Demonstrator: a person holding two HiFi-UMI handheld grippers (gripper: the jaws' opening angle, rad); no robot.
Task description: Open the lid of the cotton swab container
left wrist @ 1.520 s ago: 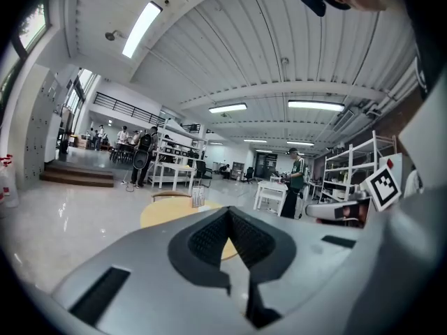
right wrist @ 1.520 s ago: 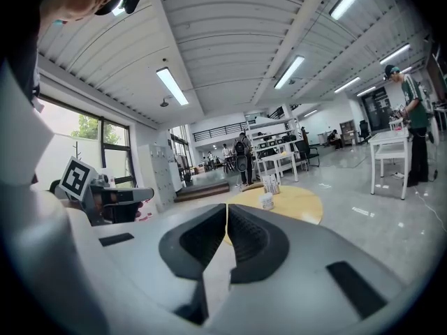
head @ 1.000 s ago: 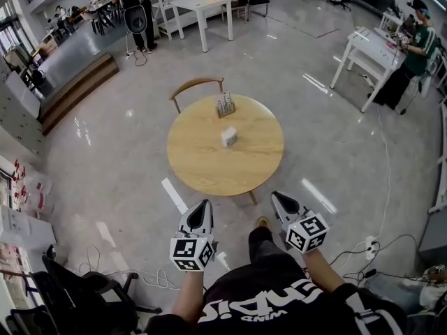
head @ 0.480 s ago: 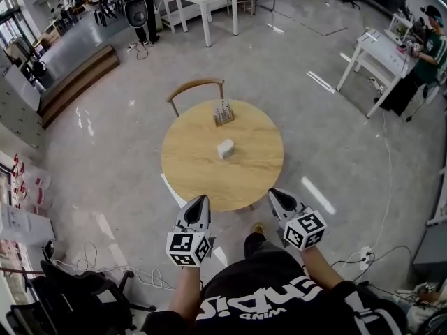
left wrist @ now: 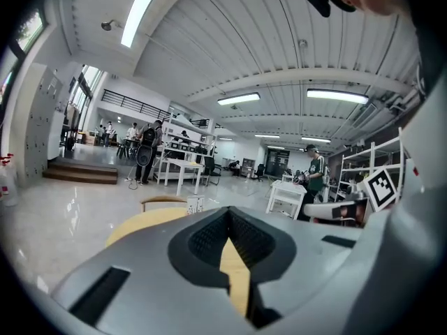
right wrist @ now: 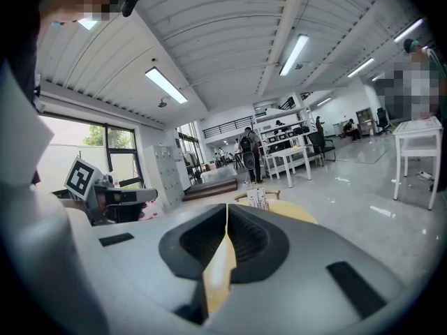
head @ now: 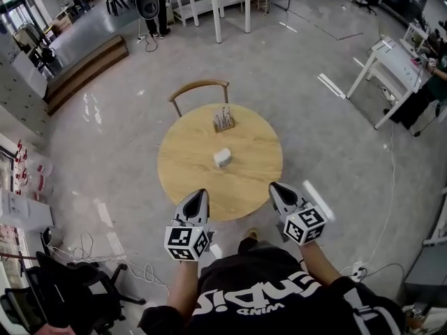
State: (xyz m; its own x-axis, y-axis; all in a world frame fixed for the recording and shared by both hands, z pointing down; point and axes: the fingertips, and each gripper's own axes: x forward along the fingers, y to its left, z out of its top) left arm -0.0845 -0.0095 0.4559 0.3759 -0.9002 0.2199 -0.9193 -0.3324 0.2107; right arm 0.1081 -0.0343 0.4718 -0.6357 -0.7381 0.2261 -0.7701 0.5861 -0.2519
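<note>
Black shirt (head: 269, 274), white print (head: 251, 303), grey hand-held grippers (head: 201, 193) (head: 274, 186), marker cubes (head: 186, 243) (head: 305, 225)

The round wooden table (head: 183, 176) lies bare from its near rim, where the left gripper (head: 201, 193) and right gripper (head: 274, 186) point in, up to the small white container (head: 222, 157) at its middle, with open tabletop on either side of it. Beyond, a wooden holder (head: 223, 121) stands near the far rim, and a chair (head: 199, 86) is just behind it.
</note>
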